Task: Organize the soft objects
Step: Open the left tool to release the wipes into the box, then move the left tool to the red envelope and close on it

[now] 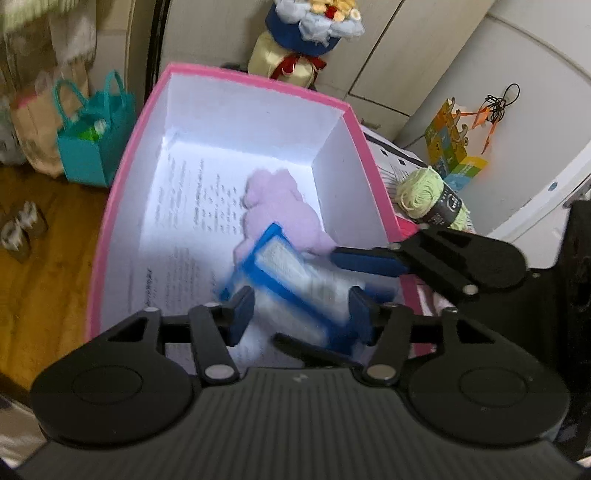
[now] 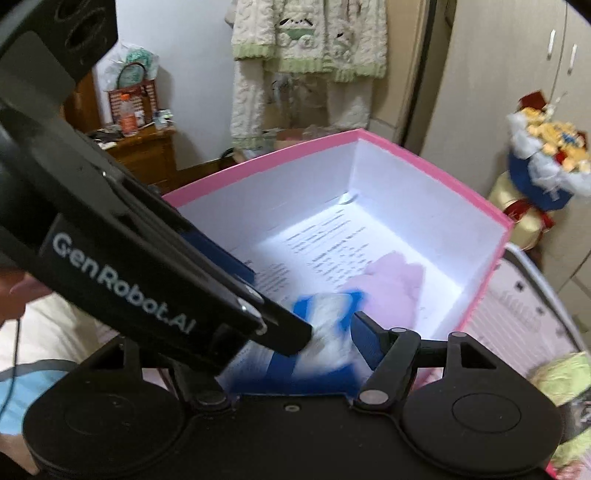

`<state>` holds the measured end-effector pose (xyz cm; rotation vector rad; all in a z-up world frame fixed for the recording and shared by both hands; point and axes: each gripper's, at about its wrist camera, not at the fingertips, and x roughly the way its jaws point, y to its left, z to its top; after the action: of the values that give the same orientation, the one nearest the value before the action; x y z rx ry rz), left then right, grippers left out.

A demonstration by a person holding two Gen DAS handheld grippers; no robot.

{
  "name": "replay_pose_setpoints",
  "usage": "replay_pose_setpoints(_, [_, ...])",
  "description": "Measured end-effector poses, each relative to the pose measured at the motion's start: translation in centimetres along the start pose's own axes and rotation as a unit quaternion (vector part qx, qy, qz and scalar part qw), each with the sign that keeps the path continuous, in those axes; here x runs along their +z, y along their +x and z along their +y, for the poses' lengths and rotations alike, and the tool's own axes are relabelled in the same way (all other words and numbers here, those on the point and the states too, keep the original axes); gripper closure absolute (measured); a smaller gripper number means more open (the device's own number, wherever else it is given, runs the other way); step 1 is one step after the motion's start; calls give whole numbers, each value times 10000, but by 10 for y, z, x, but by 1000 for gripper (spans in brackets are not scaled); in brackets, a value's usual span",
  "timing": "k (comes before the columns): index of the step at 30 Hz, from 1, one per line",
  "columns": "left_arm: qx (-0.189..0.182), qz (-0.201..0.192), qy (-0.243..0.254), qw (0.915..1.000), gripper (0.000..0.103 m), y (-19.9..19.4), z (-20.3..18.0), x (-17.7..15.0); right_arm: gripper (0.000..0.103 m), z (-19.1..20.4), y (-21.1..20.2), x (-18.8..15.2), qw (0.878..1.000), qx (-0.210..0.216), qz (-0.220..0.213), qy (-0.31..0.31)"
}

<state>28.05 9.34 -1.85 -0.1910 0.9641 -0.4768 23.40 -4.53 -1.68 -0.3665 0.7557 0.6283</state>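
A pink box (image 1: 110,206) with white inner walls stands open, and both grippers reach into it from the near end. Its floor is lined with printed paper (image 1: 184,206). Inside lie 2 soft things: a lilac plush piece (image 1: 280,210) toward the right wall, and a white cloth with a blue border (image 1: 291,269), blurred, at the near end and touching the plush. The left gripper (image 1: 303,314) is partly open; the cloth sits between its blue pads (image 1: 242,314), and whether they press on it I cannot tell through the blur. The right gripper (image 2: 325,332) stands wide open over the same cloth (image 2: 332,332), with only its right finger clearly seen, since the left gripper's black body crosses in front of the other; I cannot tell if it has hold of the cloth. From the right wrist the plush (image 2: 391,284) lies just beyond the cloth. Outside the box, on its right, a ball of pale green yarn (image 1: 424,195) rests on a patterned surface. A teal bag (image 1: 96,147) stands on the wooden floor at the left with something green inside, and a bouquet (image 1: 306,33) stands behind the box.
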Motion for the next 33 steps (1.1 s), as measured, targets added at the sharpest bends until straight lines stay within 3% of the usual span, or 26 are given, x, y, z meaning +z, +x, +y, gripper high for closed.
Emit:
replay_pose_setpoints(7, [163,-524,750,9957,41,-36,-17,-12,29,6,-39,-6,9991,-228,-351,46])
replay_pose_setpoints(16, [282,-877,1345,9866,33,-83,-48,-30,28,16,-82,-20,9971,-430,-605,146])
replay_pose_setpoints(33, [53,-1248,1898,9738,26,-143,-100,-75,23,36,-188,-69,9874,-834,-1338,139])
